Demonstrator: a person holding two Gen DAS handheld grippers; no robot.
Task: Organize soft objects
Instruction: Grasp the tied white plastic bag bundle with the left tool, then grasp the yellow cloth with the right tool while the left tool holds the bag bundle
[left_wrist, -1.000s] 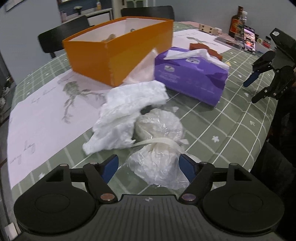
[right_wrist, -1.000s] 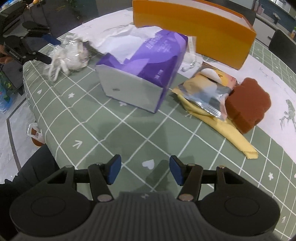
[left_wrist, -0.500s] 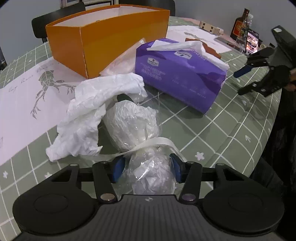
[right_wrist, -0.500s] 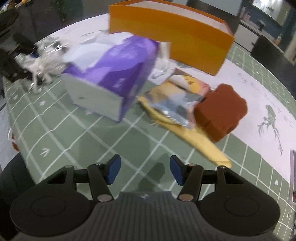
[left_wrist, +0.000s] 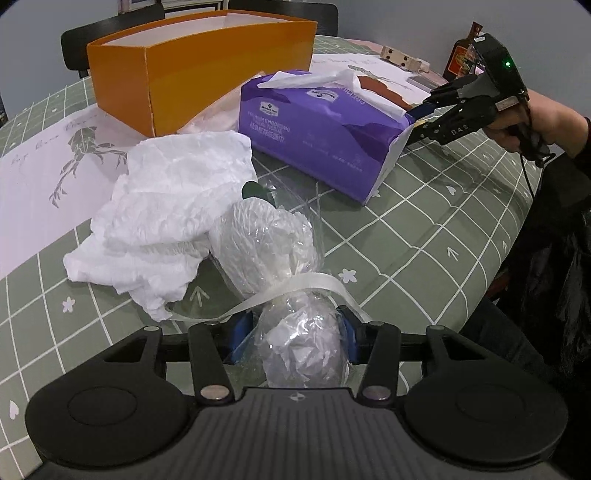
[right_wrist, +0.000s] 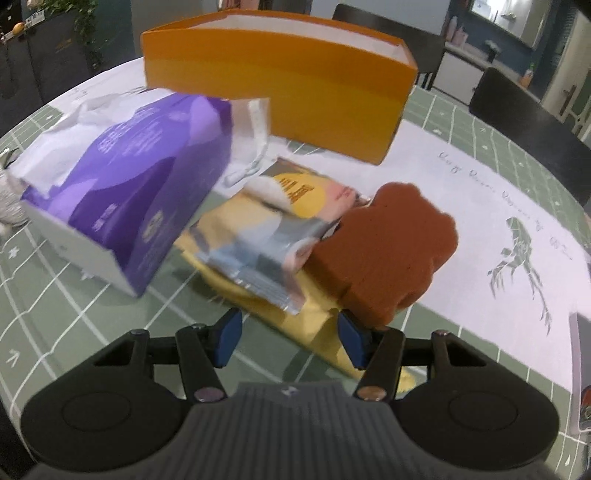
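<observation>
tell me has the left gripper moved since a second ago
Yes. The left gripper has come forward over the plastic bag and shut on its near end, judged against the orange box.

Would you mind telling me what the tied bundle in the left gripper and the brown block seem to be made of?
The tied bundle looks like thin clear plastic film, glossy and wrinkled, stuffed with crumpled white paper or tissue and cinched with a white ribbon. The brown block looks like sponge or foam: matte, finely pitted surface, soft scalloped edges.
</observation>
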